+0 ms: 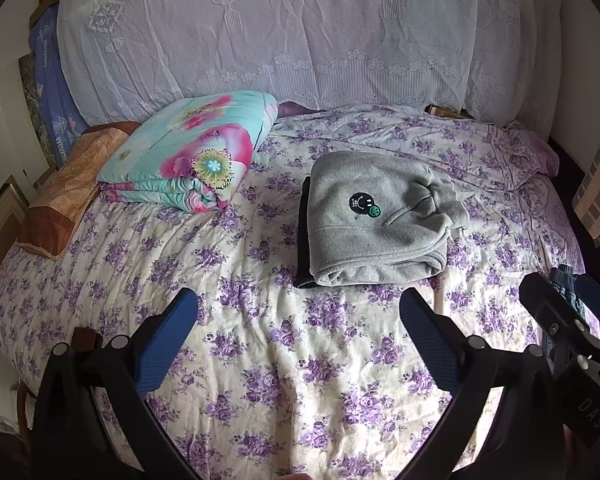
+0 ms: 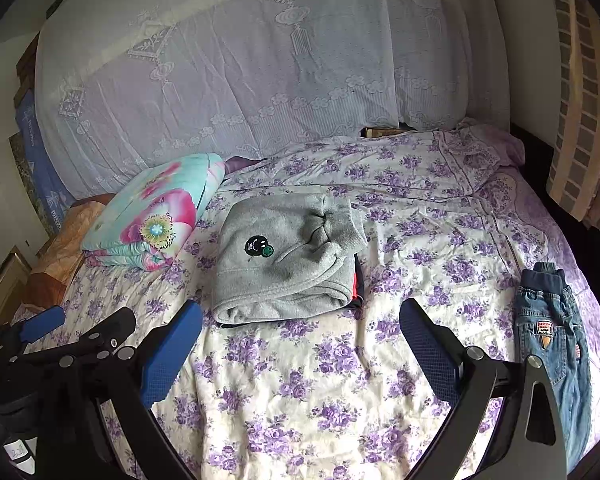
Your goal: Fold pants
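Folded grey fleece pants [image 1: 376, 218] [image 2: 288, 256] with a small round black patch lie on top of darker folded clothes in the middle of the bed. A pair of small blue jeans [image 2: 552, 340] lies unfolded near the bed's right edge; only a bit of the jeans [image 1: 564, 280] shows in the left wrist view, behind the other gripper. My left gripper [image 1: 298, 320] hovers open over bare sheet in front of the grey pile. My right gripper [image 2: 300, 332] is open too, holding nothing, between the pile and the jeans.
A folded flowered quilt [image 1: 188, 152] [image 2: 156, 220] and an orange-brown pillow [image 1: 60, 196] sit at the bed's left. A lace-covered headboard [image 1: 300, 32] stands behind. The purple-flowered sheet [image 2: 320, 392] is bare in front. A checked curtain [image 2: 584, 100] hangs at right.
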Available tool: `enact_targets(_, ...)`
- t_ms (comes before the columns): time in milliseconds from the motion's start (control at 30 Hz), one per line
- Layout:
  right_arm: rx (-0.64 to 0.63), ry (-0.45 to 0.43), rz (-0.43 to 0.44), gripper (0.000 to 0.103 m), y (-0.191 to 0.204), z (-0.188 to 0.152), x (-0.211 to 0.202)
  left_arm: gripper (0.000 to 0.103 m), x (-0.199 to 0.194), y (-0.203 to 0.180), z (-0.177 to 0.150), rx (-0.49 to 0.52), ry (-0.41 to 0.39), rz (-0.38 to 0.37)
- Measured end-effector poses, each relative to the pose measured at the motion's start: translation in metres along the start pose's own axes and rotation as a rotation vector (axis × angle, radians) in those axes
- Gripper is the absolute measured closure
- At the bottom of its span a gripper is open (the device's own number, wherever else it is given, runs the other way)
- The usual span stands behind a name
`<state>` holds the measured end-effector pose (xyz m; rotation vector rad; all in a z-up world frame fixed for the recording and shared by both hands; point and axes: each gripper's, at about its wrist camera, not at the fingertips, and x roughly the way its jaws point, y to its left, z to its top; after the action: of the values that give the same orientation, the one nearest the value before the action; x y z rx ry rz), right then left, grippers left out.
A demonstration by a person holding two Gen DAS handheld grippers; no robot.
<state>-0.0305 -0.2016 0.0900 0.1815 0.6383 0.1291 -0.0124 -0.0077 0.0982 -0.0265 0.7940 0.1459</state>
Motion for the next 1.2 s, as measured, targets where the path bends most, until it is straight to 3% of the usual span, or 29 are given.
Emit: enact_targets(1200, 0.002, 0.006, 0.007, 0.004, -0.0031, 0.0005, 0.0021, 0.005, 0.0011, -0.0027, -0.0020, 0.014, -0.015, 0.013)
